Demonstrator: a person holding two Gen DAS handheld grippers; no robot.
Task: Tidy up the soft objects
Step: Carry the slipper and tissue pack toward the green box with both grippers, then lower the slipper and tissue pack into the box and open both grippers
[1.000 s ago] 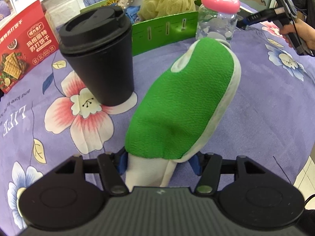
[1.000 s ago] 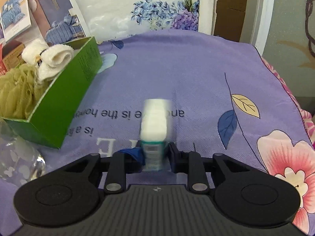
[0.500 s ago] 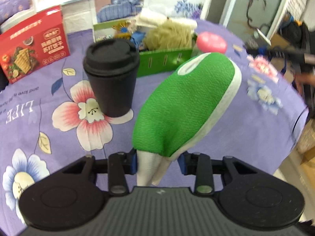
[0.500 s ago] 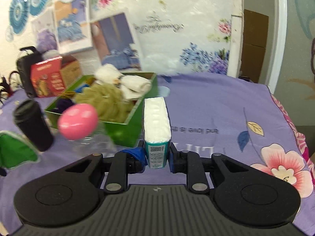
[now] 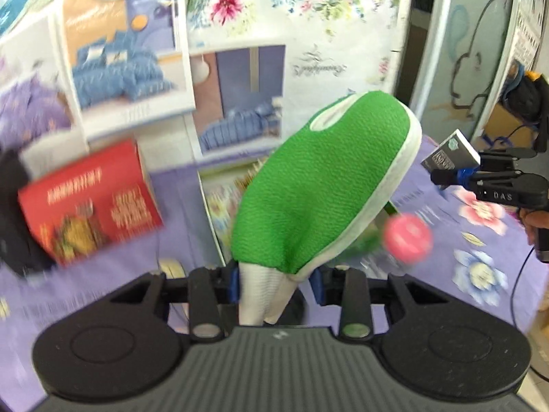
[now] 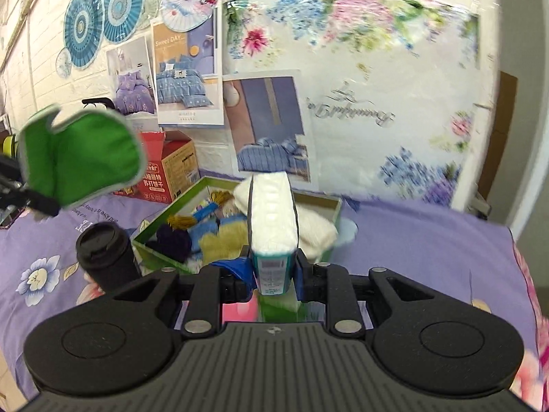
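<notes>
Between the jaws of the left hand-held gripper (image 5: 274, 283) the white cuff of a green mitt (image 5: 326, 185) is pinched, the jaws closed on the cloth; the mitt stands up and away from the fingers, its long axis running along their line and leaning to the right in the left wrist view. The right hand-held gripper (image 6: 272, 274) is clamped on the lower end of a tissue pack (image 6: 272, 219), which also points straight out along its fingers, white top uppermost.

Both loads hang above the worktop (image 6: 429, 240). The green box (image 6: 164, 221) sits ahead of and just below the right hand-held gripper, directly behind the tissue pack, so the right hand looks nearer to it. The mitt appears at the left of the right wrist view, higher and well left of the box, and would need to travel rightward and down.

The mitt is bright green textured fabric with white edging, a thumb lobe and a ribbed cuff. The box already holds a yellowish sponge (image 6: 219, 242), a white towel (image 6: 315, 230) and blue and dark yarn-like pieces. A black cup (image 6: 106, 257) stands just left of it, a red carton (image 6: 168, 168) behind.
</notes>
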